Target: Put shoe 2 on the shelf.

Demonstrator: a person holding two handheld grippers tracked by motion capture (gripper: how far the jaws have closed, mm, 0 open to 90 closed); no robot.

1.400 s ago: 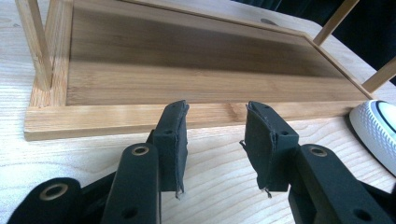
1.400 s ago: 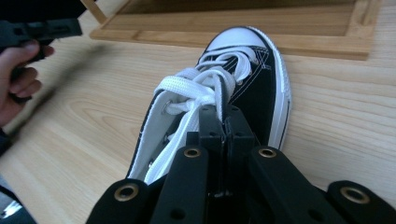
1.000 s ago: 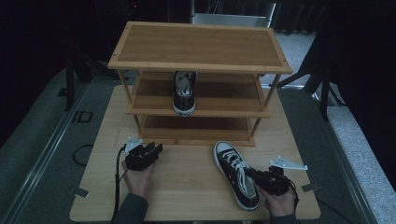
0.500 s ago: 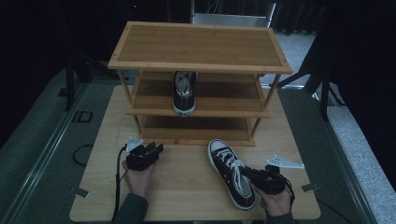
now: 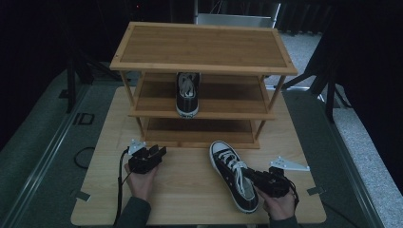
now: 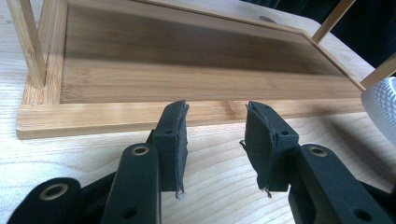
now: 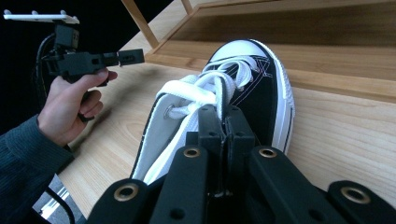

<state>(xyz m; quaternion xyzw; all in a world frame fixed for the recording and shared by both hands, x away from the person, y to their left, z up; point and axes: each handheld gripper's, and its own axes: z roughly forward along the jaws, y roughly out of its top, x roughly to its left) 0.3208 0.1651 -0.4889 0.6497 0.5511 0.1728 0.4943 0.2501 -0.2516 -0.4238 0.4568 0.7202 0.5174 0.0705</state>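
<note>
- Right gripper [image 5: 259,176], high view: clamped on the tongue and laces of the black sneaker [image 5: 234,174], heel end toward the person, white toe pointing up and slightly left at the shelf rack [image 5: 202,61]. Sneaker flat on the table [image 5: 190,190], just in front of the rack's bottom shelf, right of centre. Long axis nearly in line with the gripper, so a straight push forward would likely carry the toe in. Second sneaker [image 5: 187,94] already on the middle shelf.
- Left gripper [image 5: 151,155], high view: left of the sneaker, well apart from it, empty; farther from the shoe than the right one.
- Left gripper view: jaws parted, holding nothing, facing the bottom shelf [image 6: 187,79]; white toe cap [image 6: 380,107] at the right edge.
- Right gripper view: jaws pinched together at the laces [image 7: 205,93], toe just short of the bottom shelf edge.
</note>
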